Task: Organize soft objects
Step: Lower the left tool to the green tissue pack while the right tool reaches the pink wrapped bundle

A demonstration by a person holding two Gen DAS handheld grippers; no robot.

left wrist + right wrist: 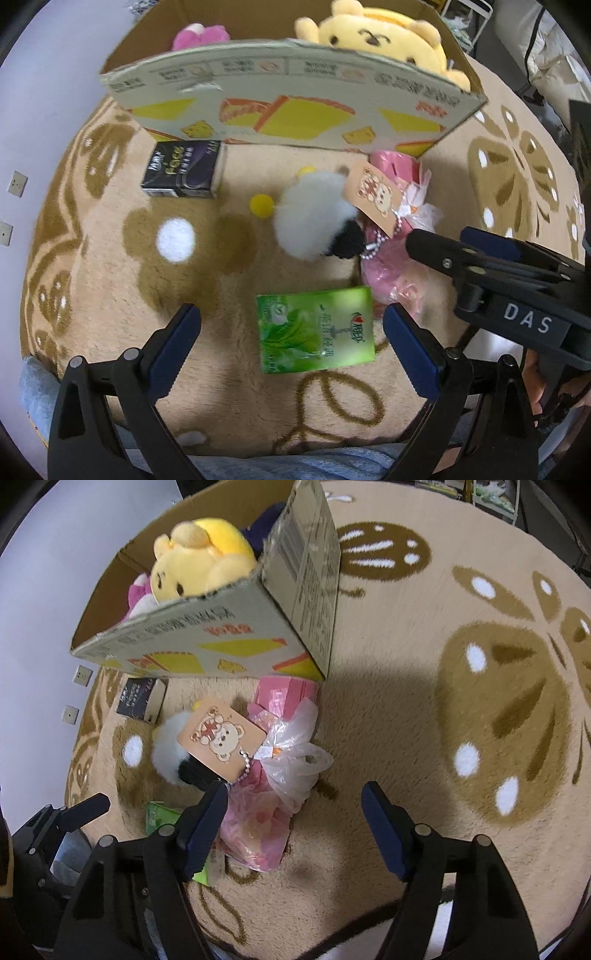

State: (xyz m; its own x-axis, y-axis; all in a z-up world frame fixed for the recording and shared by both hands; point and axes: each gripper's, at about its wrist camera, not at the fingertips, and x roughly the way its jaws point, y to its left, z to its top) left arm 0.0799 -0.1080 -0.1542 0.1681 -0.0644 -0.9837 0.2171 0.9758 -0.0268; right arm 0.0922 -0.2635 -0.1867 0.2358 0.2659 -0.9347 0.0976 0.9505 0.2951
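On the beige rug (110, 258), a white fluffy toy (314, 218) with a black end lies beside a pink plush in a plastic bag (391, 280). A bear-print tag (373, 195) rests on top of them. My left gripper (291, 332) points straight down, open, with a green tissue pack (317, 332) between its fingers but not touching them. In the right wrist view my right gripper (295, 797) is open over the lower end of the bagged pink plush (258, 812). Its left finger (207, 812) is beside the bag and its right finger stands clear. Behind them is the cardboard box (295, 107).
The box holds a yellow bear plush (380, 37) and a pink plush (201, 35). A dark tissue pack (184, 170) lies on the rug in front of the box's left end. A white wall with sockets (16, 182) borders the rug on the left. Patterned rug (480, 701) stretches to the right.
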